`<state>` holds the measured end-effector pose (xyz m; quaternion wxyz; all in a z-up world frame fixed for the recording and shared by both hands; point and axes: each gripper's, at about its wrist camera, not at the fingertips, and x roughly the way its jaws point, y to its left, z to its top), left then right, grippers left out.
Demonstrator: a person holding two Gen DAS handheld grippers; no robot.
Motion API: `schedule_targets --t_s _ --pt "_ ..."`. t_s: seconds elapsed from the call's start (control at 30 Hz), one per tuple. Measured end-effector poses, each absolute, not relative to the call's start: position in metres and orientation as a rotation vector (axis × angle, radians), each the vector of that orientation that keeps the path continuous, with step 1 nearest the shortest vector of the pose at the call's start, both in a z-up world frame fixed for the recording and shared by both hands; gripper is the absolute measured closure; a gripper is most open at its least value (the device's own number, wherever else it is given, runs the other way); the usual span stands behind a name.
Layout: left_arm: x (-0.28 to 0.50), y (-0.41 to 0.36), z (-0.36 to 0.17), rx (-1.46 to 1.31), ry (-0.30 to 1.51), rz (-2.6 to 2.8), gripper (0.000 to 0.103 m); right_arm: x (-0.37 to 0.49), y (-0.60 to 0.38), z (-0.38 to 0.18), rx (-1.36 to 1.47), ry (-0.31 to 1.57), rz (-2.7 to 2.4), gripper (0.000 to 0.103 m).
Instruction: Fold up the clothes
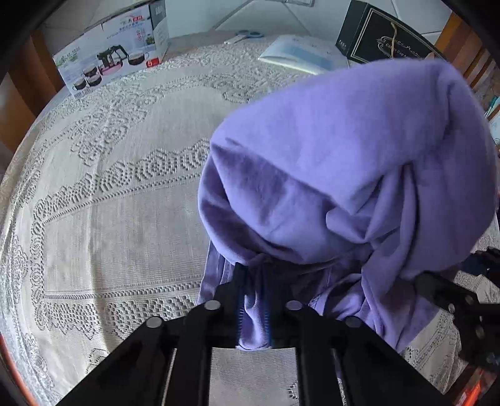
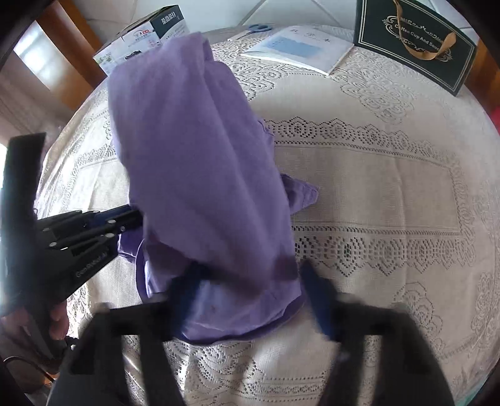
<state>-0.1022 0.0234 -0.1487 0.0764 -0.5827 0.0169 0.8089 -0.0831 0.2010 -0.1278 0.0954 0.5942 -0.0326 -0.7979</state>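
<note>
A purple garment (image 1: 343, 171) lies in a bunched heap on the lace tablecloth (image 1: 109, 218), with its top layer folded over itself. My left gripper (image 1: 253, 281) is shut on a pinch of the garment's near edge, the fabric squeezed between its blue pads. In the right wrist view the garment (image 2: 200, 156) runs away from me in a long mound. My right gripper (image 2: 250, 290) is blurred, its jaws apart on either side of the near hem, which lies flat between them. The left gripper (image 2: 134, 215) reaches into the cloth from the left there.
At the table's far side stand a white tea-set box (image 1: 109, 59), a black gift bag (image 2: 415, 40), a white booklet (image 2: 297, 47) and blue scissors (image 2: 256, 29). Wooden furniture rings the table. A hand (image 2: 57, 321) holds the left gripper's handle.
</note>
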Motion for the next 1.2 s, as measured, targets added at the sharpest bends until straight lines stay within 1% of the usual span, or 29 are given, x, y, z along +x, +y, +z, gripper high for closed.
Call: schedule_targets --t_s 0.03,0.07,0.13,0.27,0.4,0.53,0.57,0.6,0.63,0.67,0.73,0.8,0.97,1.1,1.2 --pt "-0.102 0.023 -0.145 -1.731 0.048 2.436 0.097 -0.083 0.203 -0.125 1.759 -0.104 -2.376 0.075" --pt "-0.102 0.023 -0.141 -1.720 0.047 2.447 0.097 -0.083 0.205 -0.122 1.760 -0.105 -2.397 0.082" --pt "-0.101 0.019 -0.127 -1.693 0.043 2.469 0.097 -0.080 0.211 -0.108 1.717 -0.085 -2.453 0.086" --pt "-0.094 0.008 -0.091 -1.650 0.021 2.509 0.098 -0.073 0.233 -0.073 1.627 -0.078 -2.584 0.092" --pt "-0.094 -0.007 -0.063 -1.593 0.002 2.545 0.098 -0.064 0.264 -0.033 1.536 -0.079 -2.728 0.093" --pt "-0.087 -0.014 -0.048 -1.567 -0.011 2.534 0.097 -0.048 0.276 -0.035 1.562 -0.113 -2.674 0.093" --pt "-0.085 -0.016 -0.051 -1.572 -0.022 2.518 0.097 -0.047 0.274 -0.043 1.582 -0.136 -2.643 0.090" --pt "-0.083 -0.019 -0.053 -1.577 -0.032 2.502 0.097 -0.045 0.271 -0.050 1.600 -0.153 -2.616 0.086" --pt "-0.081 -0.021 -0.056 -1.585 -0.044 2.485 0.097 -0.043 0.266 -0.058 1.614 -0.158 -2.598 0.066" --pt "-0.079 -0.023 -0.061 -1.598 -0.046 2.475 0.097 -0.040 0.261 -0.065 1.628 -0.164 -2.580 0.034" --pt "-0.073 -0.026 -0.072 -1.626 -0.005 2.474 0.096 -0.035 0.250 -0.077 1.644 -0.160 -2.548 0.003" --pt "-0.066 -0.030 -0.083 -1.653 0.027 2.470 0.096 -0.032 0.234 -0.090 1.655 -0.139 -2.497 0.002" --pt "-0.057 -0.036 -0.101 -1.689 -0.015 2.396 0.096 -0.026 0.195 -0.119 1.698 -0.056 -2.396 0.002" --pt "-0.049 -0.037 -0.109 -1.701 0.012 2.385 0.096 -0.023 0.174 -0.132 1.710 -0.015 -2.354 0.001" --pt "-0.044 -0.039 -0.115 -1.712 0.000 2.356 0.092 -0.020 0.165 -0.137 1.715 0.011 -2.348 0.001"
